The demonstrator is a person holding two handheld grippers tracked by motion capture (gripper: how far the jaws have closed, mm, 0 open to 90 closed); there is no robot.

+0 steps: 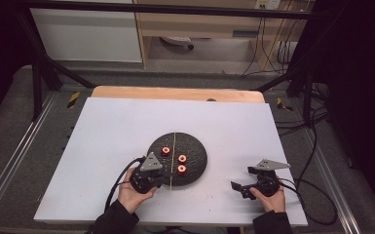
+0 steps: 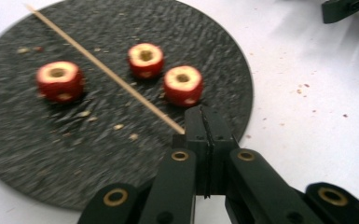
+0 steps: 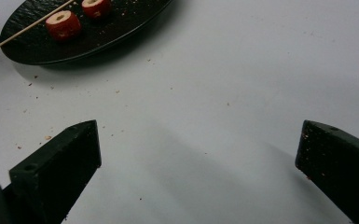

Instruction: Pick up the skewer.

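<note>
A round black slate plate (image 1: 195, 144) lies on the white board with three cored red fruit pieces (image 1: 182, 158) on it. A thin wooden skewer (image 1: 174, 151) runs across the plate from far to near. In the left gripper view the pieces (image 2: 145, 59) sit beyond the skewer (image 2: 107, 72), and my left gripper (image 2: 203, 121) is shut on the skewer's near end at the plate's (image 2: 28, 149) front edge. In the high view the left gripper (image 1: 165, 182) sits at the plate's near rim. My right gripper (image 1: 242, 178) stands open over bare board, its jaws (image 3: 198, 144) wide apart with nothing between them.
The white board (image 1: 117, 126) rests on a wooden table (image 1: 175, 92) inside a black frame. Crumbs dot the plate (image 3: 37, 46) and the board beside it. Cables trail from both grippers toward the near edge and the right side.
</note>
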